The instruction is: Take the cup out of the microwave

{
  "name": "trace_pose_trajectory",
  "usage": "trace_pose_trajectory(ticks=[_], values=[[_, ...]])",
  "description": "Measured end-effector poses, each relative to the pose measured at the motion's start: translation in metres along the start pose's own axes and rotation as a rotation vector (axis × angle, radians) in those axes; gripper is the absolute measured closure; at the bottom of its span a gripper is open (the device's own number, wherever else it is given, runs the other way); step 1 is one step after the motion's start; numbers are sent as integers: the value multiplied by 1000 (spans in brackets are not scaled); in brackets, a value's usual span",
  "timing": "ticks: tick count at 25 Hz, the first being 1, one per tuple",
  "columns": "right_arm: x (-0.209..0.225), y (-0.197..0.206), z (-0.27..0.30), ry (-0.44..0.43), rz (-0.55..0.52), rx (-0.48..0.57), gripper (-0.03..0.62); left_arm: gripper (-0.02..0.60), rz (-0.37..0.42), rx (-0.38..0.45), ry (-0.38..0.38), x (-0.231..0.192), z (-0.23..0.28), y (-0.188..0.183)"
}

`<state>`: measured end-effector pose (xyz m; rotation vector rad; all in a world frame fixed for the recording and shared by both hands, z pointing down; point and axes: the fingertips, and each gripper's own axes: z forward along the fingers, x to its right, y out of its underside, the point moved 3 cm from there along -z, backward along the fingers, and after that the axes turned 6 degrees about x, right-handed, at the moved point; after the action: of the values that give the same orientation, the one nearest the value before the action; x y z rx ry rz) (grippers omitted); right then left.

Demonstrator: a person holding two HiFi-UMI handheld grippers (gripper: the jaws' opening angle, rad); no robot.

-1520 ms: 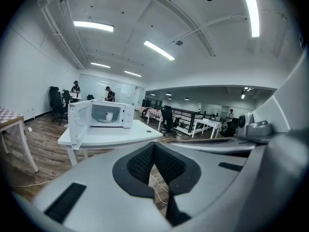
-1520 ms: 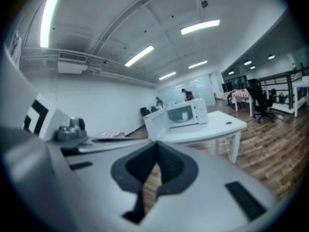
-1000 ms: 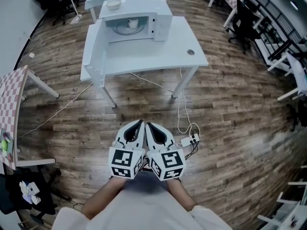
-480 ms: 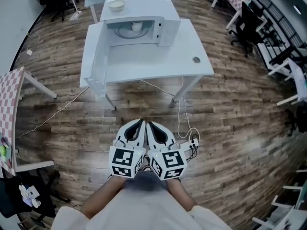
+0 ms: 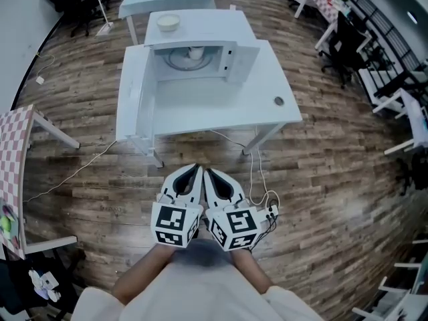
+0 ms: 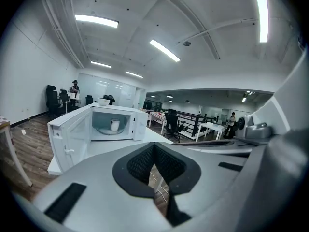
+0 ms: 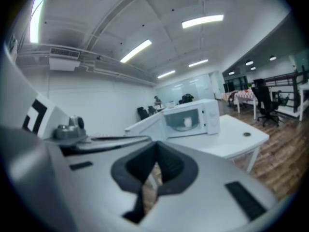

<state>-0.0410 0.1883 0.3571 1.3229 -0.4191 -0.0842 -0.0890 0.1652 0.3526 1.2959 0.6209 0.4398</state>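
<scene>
Cup (image 5: 194, 52) sits on the turntable inside the microwave (image 5: 200, 25), whose door (image 5: 137, 89) is swung wide to the left, so the cavity is open to a straight reach from the front. The oven stands at the far side of the white table (image 5: 227, 105), and a bowl (image 5: 168, 22) rests on its roof. Left gripper (image 5: 192, 177) and right gripper (image 5: 211, 178) are held side by side near the body, over bare floor, well short of the table. Both claws are pressed together with nothing between them — a plain carrying posture, I judge, with nothing to grasp yet. Extraction not started; one claw must spread before reaching in.
</scene>
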Motion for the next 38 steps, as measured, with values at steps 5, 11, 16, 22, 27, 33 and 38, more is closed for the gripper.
trace_pose_trajectory(ticks=[5, 11, 16, 22, 27, 33, 38], values=[[-6, -13, 24, 13, -5, 20, 572, 572, -7, 27, 34, -23, 9, -14], [-10, -31, 38, 48, -46, 54, 572, 572, -10, 72, 63, -35, 18, -34], [-9, -35, 40, 68, -67, 46, 572, 572, -19, 91, 74, -36, 23, -39], [1, -31, 49, 76, -50, 41, 572, 572, -39, 72, 66, -40, 35, -31], [20, -32, 63, 48, -50, 24, 572, 572, -41, 65, 33, -44, 57, -29], [48, -41, 91, -11, -59, 6, 572, 572, -44, 57, -30, -52, 94, -32], [83, -49, 114, -46, -56, -22, 572, 572, -56, 46, -71, -54, 135, -31]])
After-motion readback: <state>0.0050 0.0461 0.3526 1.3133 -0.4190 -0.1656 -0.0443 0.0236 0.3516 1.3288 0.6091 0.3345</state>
